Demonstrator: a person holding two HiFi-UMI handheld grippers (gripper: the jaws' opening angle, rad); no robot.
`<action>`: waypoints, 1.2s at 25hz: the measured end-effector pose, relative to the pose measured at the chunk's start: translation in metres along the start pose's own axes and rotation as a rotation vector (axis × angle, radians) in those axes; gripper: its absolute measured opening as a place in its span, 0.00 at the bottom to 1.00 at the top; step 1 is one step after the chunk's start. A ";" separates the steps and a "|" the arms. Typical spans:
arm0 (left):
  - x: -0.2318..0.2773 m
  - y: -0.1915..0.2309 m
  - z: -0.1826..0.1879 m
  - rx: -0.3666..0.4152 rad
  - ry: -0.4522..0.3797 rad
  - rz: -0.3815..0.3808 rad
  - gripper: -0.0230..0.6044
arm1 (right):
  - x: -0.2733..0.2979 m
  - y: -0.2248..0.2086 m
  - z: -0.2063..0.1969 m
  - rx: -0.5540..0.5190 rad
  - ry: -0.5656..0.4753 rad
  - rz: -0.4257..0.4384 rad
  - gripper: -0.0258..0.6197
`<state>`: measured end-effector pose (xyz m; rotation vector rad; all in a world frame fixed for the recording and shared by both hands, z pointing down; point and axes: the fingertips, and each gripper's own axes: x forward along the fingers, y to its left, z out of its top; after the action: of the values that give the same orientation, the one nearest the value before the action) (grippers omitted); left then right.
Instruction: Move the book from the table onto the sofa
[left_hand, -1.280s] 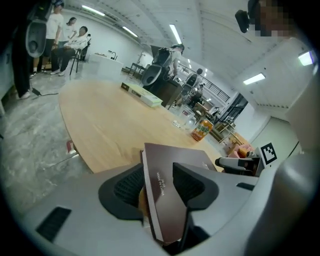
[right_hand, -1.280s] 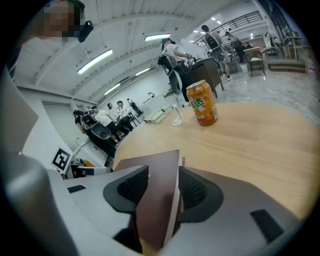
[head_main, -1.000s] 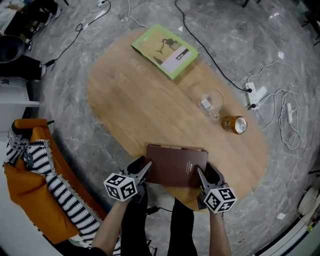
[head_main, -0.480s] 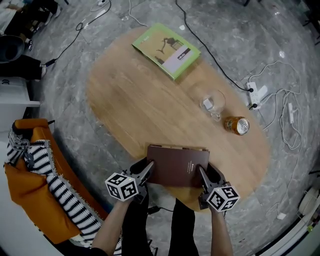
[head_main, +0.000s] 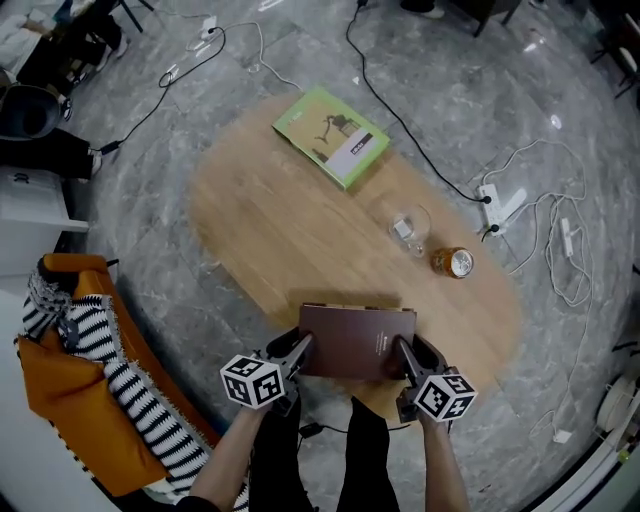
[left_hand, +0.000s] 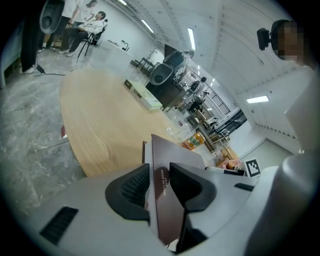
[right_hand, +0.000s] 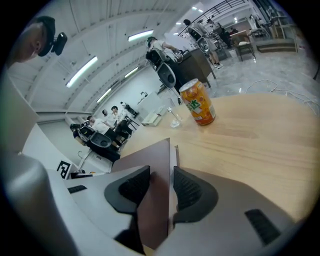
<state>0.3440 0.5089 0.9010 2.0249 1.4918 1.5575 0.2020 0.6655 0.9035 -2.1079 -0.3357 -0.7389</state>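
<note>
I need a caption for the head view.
Left gripper and right gripper, jaws just tightened, clamp the brown book over the table.

The left forearm (head_main: 225, 465) and right forearm (head_main: 441, 476) reach forward side by side. The left gripper (head_main: 298, 350) and right gripper (head_main: 402, 352) tilt downward. Each one's fingers (left_hand: 131, 189) have just been closing and pinch the brown book (head_main: 357, 340) between them.

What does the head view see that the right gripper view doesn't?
Only the head view shows the orange sofa with its striped blanket, left of the wooden table. Only the right gripper view shows the ceiling lights and people sitting far across the room. Both show the brown book, the orange can, the glass and the table.
</note>
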 end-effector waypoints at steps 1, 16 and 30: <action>-0.008 -0.009 0.004 0.002 0.005 -0.003 0.25 | -0.009 0.008 0.005 0.001 -0.001 -0.001 0.30; -0.093 -0.102 0.051 0.027 -0.005 -0.020 0.25 | -0.104 0.088 0.056 0.008 -0.062 0.003 0.29; -0.176 -0.193 0.100 0.094 -0.088 -0.069 0.25 | -0.195 0.164 0.101 0.044 -0.159 0.042 0.29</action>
<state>0.3204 0.5042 0.6222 2.0400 1.6108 1.3782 0.1655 0.6533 0.6322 -2.1303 -0.3889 -0.5353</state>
